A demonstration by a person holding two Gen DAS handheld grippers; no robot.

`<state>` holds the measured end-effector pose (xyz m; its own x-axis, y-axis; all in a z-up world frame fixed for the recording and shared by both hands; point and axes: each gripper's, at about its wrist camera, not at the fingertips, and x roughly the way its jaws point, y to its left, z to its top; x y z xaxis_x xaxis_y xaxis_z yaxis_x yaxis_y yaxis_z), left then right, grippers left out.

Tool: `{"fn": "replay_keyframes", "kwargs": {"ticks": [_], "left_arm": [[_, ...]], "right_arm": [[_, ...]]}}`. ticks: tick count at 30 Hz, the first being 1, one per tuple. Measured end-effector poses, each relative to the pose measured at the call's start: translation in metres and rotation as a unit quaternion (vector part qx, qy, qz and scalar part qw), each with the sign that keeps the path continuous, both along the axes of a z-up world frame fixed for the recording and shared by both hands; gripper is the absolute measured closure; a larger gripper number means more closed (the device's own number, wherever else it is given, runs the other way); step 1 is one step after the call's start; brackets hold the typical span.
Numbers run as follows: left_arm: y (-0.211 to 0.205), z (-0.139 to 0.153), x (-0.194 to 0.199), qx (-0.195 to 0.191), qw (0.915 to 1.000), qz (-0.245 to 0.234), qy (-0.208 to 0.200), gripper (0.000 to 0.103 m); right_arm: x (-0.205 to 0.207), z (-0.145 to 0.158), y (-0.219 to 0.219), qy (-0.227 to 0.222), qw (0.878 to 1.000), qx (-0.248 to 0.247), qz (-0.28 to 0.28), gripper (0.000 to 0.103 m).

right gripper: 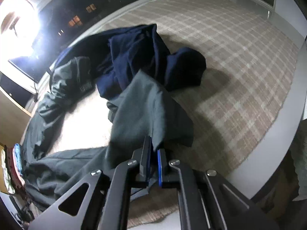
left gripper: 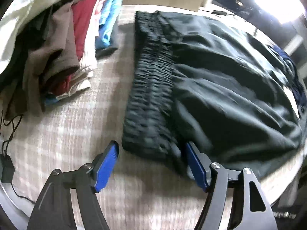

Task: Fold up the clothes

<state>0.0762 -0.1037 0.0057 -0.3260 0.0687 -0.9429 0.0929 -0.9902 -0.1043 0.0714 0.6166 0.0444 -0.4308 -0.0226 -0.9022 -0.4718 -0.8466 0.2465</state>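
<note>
The left gripper (left gripper: 151, 157) stands wide open at the near end of the waistband of the dark trousers (left gripper: 220, 80), which lie on the checked cloth (left gripper: 76, 118). The right gripper (right gripper: 154, 153) is nearly closed and pinches a lifted corner of the trousers, near a navy garment (right gripper: 138, 57).

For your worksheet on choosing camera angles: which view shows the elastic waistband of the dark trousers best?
The left wrist view: the gathered waistband runs up the middle of the picture, full length, just ahead of the open left gripper. The right wrist view shows mostly crumpled trouser fabric pinched in the right gripper; no waistband is clear there.
</note>
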Motion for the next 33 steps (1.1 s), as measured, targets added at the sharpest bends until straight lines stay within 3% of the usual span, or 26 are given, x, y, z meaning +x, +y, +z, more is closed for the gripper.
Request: {"fn": "replay_keyframes", "kwargs": {"ticks": [2,3,6,8,10,12,13,15,16,18,20,22,25,27,29,30,31,32,33], "left_arm": [[-0.002,-0.006,-0.008,0.035,0.9993,0.013,0.004,0.041],[-0.001,-0.006,-0.01,0.029,0.9994,0.015,0.011,0.052],[0.007,-0.001,-0.011,0.032,0.9992,0.004,0.023,0.06],[0.01,0.013,-0.005,0.006,0.9992,-0.01,0.039,0.06],[0.003,0.031,0.004,-0.013,0.9985,-0.014,0.051,0.06],[-0.011,0.046,0.013,-0.038,0.9977,-0.007,0.056,0.06],[-0.022,0.043,0.013,-0.063,0.9971,0.003,0.041,0.059],[-0.034,0.037,0.015,-0.103,0.9944,0.017,0.013,0.057],[-0.036,0.035,0.016,-0.115,0.9932,0.022,0.006,0.056],[-0.036,0.034,0.02,-0.133,0.9907,0.028,-0.007,0.052],[-0.029,0.037,0.024,-0.151,0.9881,0.026,-0.011,0.053],[-0.018,0.044,0.029,-0.174,0.9846,0.016,-0.009,0.051],[-0.004,0.055,0.035,-0.199,0.9799,0.013,-0.006,0.051],[0.007,0.069,0.037,-0.182,0.9832,0.015,0.005,0.051],[0.028,0.079,0.041,-0.145,0.9891,-0.003,0.023,0.051],[0.039,0.084,0.044,-0.127,0.9913,-0.012,0.033,0.05],[0.05,0.089,0.045,-0.109,0.9929,-0.021,0.042,0.05],[0.066,0.089,0.04,-0.1,0.9933,-0.038,0.045,0.05],[0.081,0.089,0.036,-0.09,0.9933,-0.055,0.047,0.05]], "right_arm": [[0.001,-0.003,-0.001,-0.006,1.0,0.003,0.0,0.084],[0.002,-0.005,-0.001,-0.007,1.0,0.003,-0.002,0.077],[0.005,-0.006,0.001,0.0,1.0,0.0,-0.011,0.076],[0.007,-0.002,0.0,0.018,1.0,0.0,-0.01,0.078],[0.009,0.006,-0.004,0.038,0.999,0.002,-0.006,0.091],[0.016,0.012,-0.007,0.041,0.999,0.005,-0.007,0.091],[0.021,0.011,-0.006,0.027,1.0,0.008,-0.011,0.087],[0.033,-0.007,0.001,-0.053,0.998,0.019,-0.033,0.076],[0.039,-0.011,0.005,-0.069,0.996,0.024,-0.041,0.076],[0.052,-0.012,0.016,-0.072,0.996,0.032,-0.051,0.076],[0.053,-0.006,0.024,-0.054,0.997,0.023,-0.049,0.065],[0.041,0.004,0.027,-0.017,1.0,0.001,-0.025,0.047],[0.008,0.007,0.026,0.02,0.999,-0.003,0.029,0.039],[-0.015,-0.008,0.03,0.007,0.999,-0.021,0.048,0.039],[-0.031,-0.026,0.031,0.004,0.994,-0.081,0.07,0.039],[-0.037,-0.032,0.029,0.005,0.992,-0.099,0.079,0.048],[-0.039,-0.033,0.025,0.01,0.991,-0.099,0.087,0.085],[-0.038,-0.031,0.021,0.018,0.99,-0.1,0.095,0.095],[-0.035,-0.025,0.018,0.031,0.989,-0.1,0.102,0.095]]}}
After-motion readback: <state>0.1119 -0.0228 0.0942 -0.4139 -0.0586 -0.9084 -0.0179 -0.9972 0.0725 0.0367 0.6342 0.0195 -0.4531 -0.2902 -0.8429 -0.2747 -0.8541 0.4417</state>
